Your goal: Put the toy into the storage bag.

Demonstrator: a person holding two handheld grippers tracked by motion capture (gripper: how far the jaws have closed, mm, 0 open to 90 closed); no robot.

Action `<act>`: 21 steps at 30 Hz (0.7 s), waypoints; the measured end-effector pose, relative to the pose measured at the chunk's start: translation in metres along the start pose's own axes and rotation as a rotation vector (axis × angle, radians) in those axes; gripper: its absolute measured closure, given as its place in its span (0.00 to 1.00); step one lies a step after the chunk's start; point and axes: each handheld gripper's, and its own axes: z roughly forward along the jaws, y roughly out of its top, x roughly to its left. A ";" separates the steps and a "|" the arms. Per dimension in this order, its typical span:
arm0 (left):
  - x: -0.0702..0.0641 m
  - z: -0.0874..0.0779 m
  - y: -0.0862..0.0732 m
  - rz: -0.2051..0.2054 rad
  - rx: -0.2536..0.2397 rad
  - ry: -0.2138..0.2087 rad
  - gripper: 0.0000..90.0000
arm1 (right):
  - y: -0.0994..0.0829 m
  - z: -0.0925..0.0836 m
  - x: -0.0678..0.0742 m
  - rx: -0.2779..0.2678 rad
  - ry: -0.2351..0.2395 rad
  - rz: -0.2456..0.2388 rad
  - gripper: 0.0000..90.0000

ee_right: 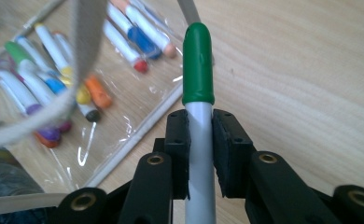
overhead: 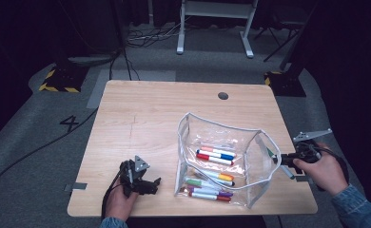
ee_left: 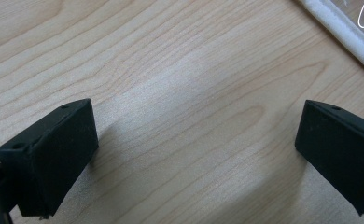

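Most of the markers [overhead: 212,166] already lie inside the clear pouch [overhead: 221,161], which stands open near the middle of the worktop [overhead: 145,118]. One more is on its way: the right gripper [ee_right: 200,154] has its jaws clamped on the grey barrel of a green-capped marker [ee_right: 198,65], held just off the pouch's right rim. It has yet to go in. The left gripper [ee_left: 189,154] rests on bare wood left of the pouch, jaws wide apart, holding nothing. Beyond lie grey carpet, trailing cables and a white frame's legs [overhead: 212,28].
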 end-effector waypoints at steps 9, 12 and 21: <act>0.000 0.000 0.000 0.000 0.000 0.000 0.00 | 0.030 -0.037 0.005 -0.032 -0.010 -0.029 0.86; 0.000 0.000 0.000 -0.001 0.000 0.000 0.00 | 0.041 -0.049 0.009 -0.046 -0.005 -0.046 0.86; 0.000 0.000 0.000 -0.001 0.000 0.000 0.00 | 0.072 -0.074 0.031 -0.079 0.030 -0.118 0.86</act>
